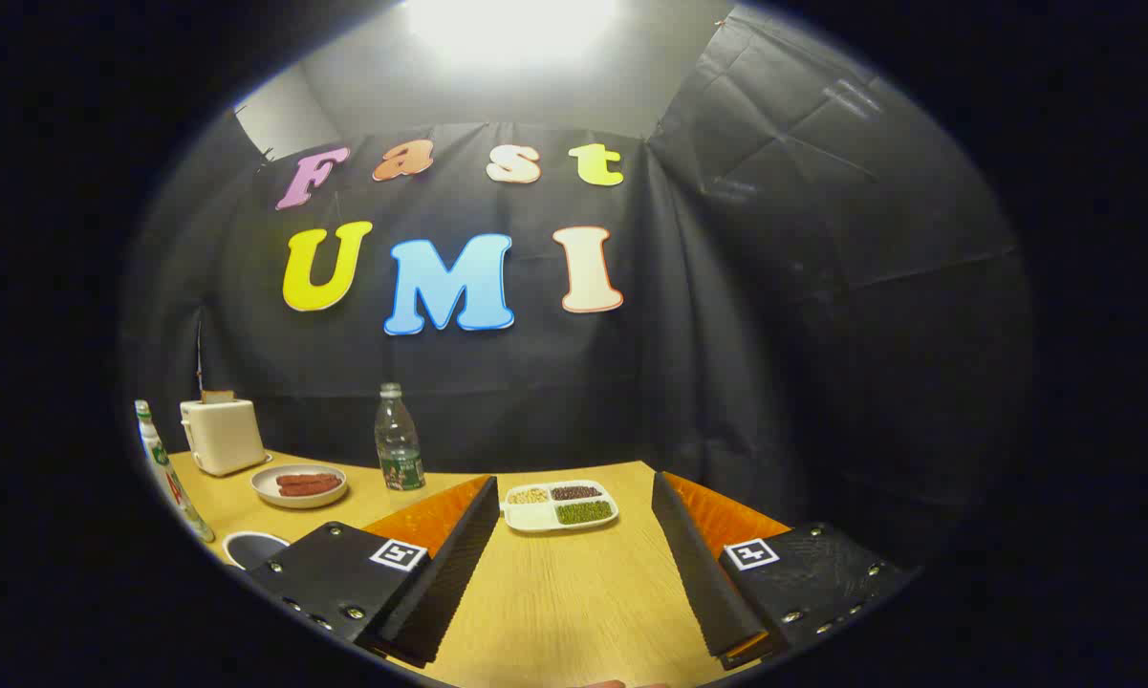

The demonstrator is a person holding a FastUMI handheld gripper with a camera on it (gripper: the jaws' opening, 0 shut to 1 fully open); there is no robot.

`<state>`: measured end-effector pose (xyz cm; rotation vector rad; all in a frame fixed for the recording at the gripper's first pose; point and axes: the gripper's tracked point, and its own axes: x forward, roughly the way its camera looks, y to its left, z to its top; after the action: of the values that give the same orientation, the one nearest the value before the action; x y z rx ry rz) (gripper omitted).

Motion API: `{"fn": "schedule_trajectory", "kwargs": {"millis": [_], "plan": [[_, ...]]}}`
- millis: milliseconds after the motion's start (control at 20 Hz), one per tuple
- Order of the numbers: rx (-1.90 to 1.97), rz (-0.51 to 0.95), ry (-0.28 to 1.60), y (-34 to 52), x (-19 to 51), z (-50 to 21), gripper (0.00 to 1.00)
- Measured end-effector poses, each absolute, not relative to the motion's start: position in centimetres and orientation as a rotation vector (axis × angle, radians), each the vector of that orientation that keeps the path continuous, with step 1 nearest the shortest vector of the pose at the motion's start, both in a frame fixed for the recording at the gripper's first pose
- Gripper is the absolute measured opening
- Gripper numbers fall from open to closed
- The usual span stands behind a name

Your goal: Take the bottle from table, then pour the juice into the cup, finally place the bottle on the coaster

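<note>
A clear plastic bottle [399, 449] with a green label stands upright at the back of the wooden table [554, 602], beyond my left finger. A second bottle [166, 470] with a white and green label stands at the table's far left edge. Just left of my left finger lies a round, white-rimmed, dark thing [251, 548]; I cannot tell if it is a cup or a coaster. My gripper [574, 481] hovers low over the table, open wide, with only bare tabletop between its fingers.
A cream toaster [222, 435] stands at the back left. In front of it is a plate of sausages [299, 484]. A white divided dish [559, 505] with beans and grains lies just ahead of the fingertips. Black cloth walls close the table's back and right.
</note>
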<state>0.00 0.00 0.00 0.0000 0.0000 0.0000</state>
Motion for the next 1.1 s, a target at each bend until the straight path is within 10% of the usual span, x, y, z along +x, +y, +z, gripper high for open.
{"fn": "schedule_trajectory", "kwargs": {"millis": [400, 1100], "plan": [[-0.011, 0.094, -0.095, 14.7, -8.9, 7.8, 0.97], [0.074, 0.491, 0.052, 41.5, -16.0, -0.2, 0.98]]}}
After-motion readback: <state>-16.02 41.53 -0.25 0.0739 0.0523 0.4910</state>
